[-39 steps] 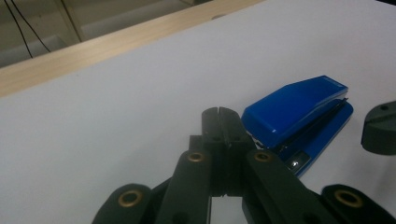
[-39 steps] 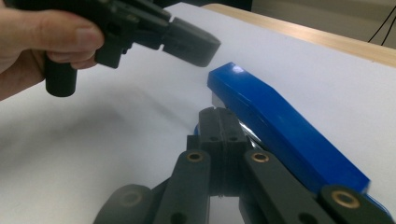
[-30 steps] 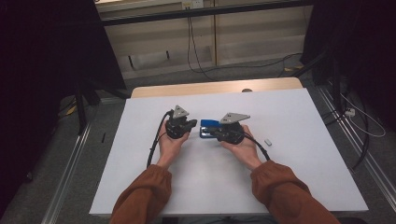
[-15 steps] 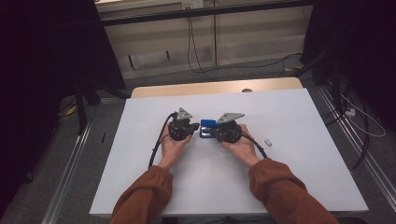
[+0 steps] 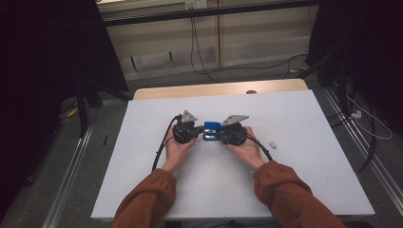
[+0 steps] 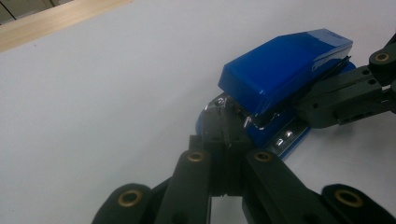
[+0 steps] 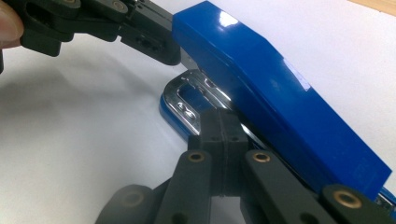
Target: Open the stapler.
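A blue stapler (image 5: 212,129) lies on the white table (image 5: 309,180), between my two grippers. My left gripper (image 5: 201,132) comes at it from the left and my right gripper (image 5: 221,135) from the right. In the left gripper view my jaws are shut together (image 6: 224,133), their tips against the stapler's (image 6: 285,70) metal front end, with the right gripper's jaws (image 6: 345,95) at the stapler's far side. In the right gripper view my shut jaws (image 7: 223,122) rest against the chrome base under the blue top (image 7: 280,93), and the left gripper (image 7: 140,35) touches the far end.
A small grey piece (image 5: 273,144) lies on the table to the right of my right hand. A wooden strip (image 5: 218,89) runs along the table's far edge. Cables (image 5: 199,57) trail over the floor beyond, and metal rails flank the table.
The right gripper has shifted slightly by the stapler. Both grippers remain shut at its two ends.
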A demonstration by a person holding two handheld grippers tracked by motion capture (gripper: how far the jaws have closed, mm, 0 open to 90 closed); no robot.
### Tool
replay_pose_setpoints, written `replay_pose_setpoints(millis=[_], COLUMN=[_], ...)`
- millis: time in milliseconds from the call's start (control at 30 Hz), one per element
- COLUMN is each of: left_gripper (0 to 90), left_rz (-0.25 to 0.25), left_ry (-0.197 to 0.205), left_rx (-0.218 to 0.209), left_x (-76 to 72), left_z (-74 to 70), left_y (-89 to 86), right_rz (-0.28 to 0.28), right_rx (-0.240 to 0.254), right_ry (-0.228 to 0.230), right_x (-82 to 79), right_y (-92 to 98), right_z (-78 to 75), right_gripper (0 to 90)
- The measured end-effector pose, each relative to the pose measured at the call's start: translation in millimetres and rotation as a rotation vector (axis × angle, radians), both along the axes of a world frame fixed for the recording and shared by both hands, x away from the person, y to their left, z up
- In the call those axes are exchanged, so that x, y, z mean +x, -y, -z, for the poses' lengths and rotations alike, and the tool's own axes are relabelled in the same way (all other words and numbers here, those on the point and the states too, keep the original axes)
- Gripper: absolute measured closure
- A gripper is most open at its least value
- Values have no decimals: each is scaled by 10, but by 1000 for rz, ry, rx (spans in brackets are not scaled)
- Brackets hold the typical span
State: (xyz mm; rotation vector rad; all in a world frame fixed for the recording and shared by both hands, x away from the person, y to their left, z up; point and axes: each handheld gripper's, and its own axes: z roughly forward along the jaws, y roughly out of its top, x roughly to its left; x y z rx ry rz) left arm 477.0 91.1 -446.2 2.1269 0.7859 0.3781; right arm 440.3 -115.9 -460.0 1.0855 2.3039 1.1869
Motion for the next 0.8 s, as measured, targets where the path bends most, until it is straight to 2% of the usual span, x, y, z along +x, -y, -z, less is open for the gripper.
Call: replay_pose_setpoints(millis=[100, 233, 500, 633, 800], left_gripper=[900, 900, 900, 900, 900], left_rz=[-14, -11, 0, 0, -11], left_ry=[-27, 0, 9, 20, 31], left_rx=[-34, 2, 4, -16, -8], left_x=[5, -10, -35, -43, -57], left_z=[7, 0, -8, -31, -44], left_y=[-10, 9, 1, 1, 23], right_rz=[-3, -5, -9, -21, -21], right_rx=[5, 8, 13, 6, 7], right_ry=[5, 3, -1, 8, 7], right_x=[-2, 1, 8, 10, 11], right_y=[8, 11, 19, 21, 23], right_z=[11, 12, 13, 14, 15], right_gripper=[900, 900, 900, 900, 900])
